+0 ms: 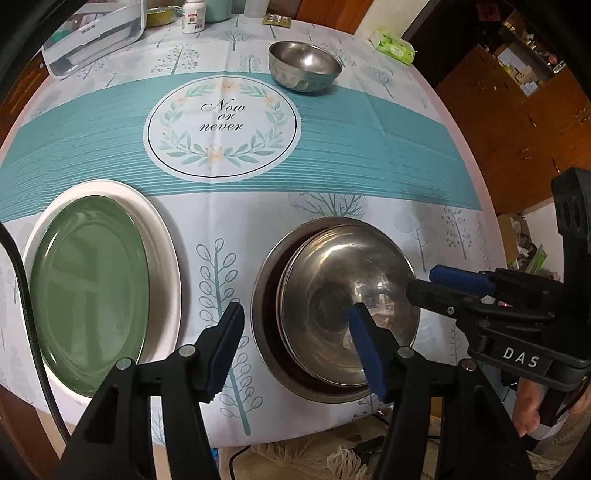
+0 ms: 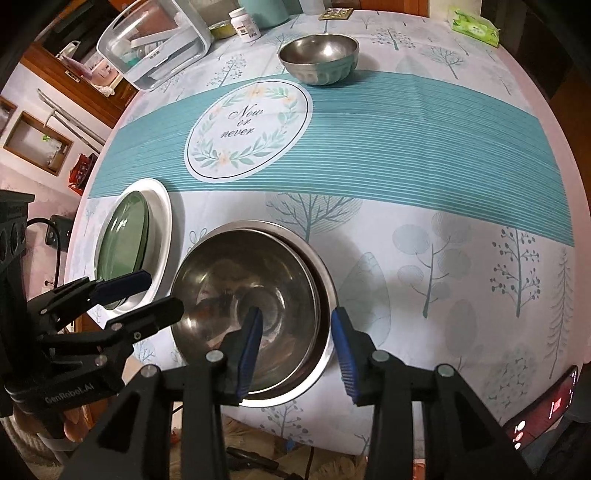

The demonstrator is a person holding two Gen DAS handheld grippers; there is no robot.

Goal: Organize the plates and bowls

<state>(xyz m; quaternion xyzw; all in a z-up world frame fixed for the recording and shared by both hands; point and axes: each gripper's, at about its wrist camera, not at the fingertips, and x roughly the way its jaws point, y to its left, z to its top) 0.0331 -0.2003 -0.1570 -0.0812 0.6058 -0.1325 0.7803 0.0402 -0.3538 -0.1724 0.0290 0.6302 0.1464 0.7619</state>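
Note:
Two steel bowls sit nested near the table's front edge, the inner bowl (image 1: pixel 332 280) (image 2: pixel 229 280) tilted inside the outer bowl (image 1: pixel 266 314) (image 2: pixel 327 269). My left gripper (image 1: pixel 295 314) (image 2: pixel 160 291) is open and straddles their left rim, one finger inside and one outside. My right gripper (image 2: pixel 295 315) (image 1: pixel 421 281) is open astride the right rim, its pads clear of the steel. A third steel bowl (image 1: pixel 304 66) (image 2: pixel 319 57) stands alone at the far side. Left of the stack, a green plate (image 1: pixel 88 295) (image 2: pixel 122 243) lies on a white plate (image 1: pixel 162 280) (image 2: pixel 160 221).
A clear plastic container (image 1: pixel 96 37) (image 2: pixel 155 44), a white bottle (image 1: pixel 194 16) and a green tissue pack (image 1: pixel 393 46) line the far edge. A phone (image 2: pixel 546 402) lies at the front right corner. A person's hand (image 1: pixel 528 410) holds the right gripper's handle.

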